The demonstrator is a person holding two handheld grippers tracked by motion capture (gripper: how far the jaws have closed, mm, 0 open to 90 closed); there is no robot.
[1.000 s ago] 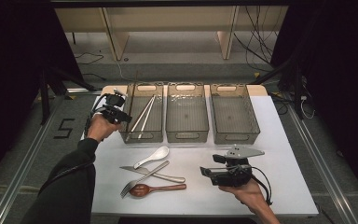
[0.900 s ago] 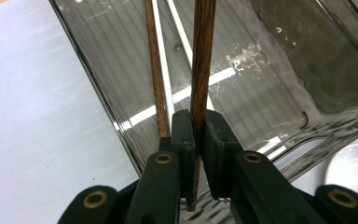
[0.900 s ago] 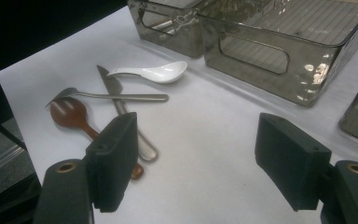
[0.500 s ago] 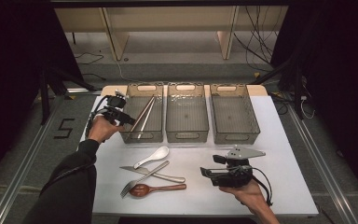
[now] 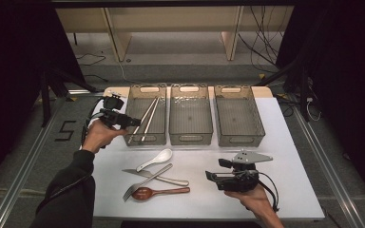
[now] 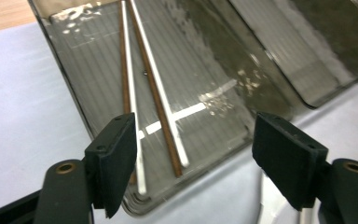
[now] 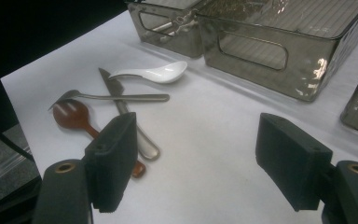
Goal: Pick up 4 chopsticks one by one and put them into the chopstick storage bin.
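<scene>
Two pairs of chopsticks (image 5: pixel 147 116), brown and white, lie lengthwise in the left smoky plastic bin (image 5: pixel 146 87). My left gripper (image 5: pixel 134 122) hovers at that bin's near left corner. It is open and empty, and in the left gripper view (image 6: pixel 196 154) the chopsticks (image 6: pixel 156 93) lie on the bin floor (image 6: pixel 205 70) beyond the jaws. My right gripper (image 5: pixel 212 177) is held low over the table's front right, open and empty, pointing left. In the right gripper view (image 7: pixel 200 158) it faces a white spoon (image 7: pixel 151 73), a fork (image 7: pixel 116 97), a knife (image 7: pixel 121 108) and a wooden spoon (image 7: pixel 72 114).
On the white table, the middle bin (image 5: pixel 190 137) and right bin (image 5: pixel 240 142) stand beside the left one. In front of the bins are a white spoon (image 5: pixel 156 159), knife (image 5: pixel 164 179), fork (image 5: pixel 142 183) and wooden spoon (image 5: pixel 159 192). The table edge runs close to the left hand.
My left gripper has shifted slightly nearer and lower, toward the left bin's near corner. The right gripper and the cutlery have not moved.
</scene>
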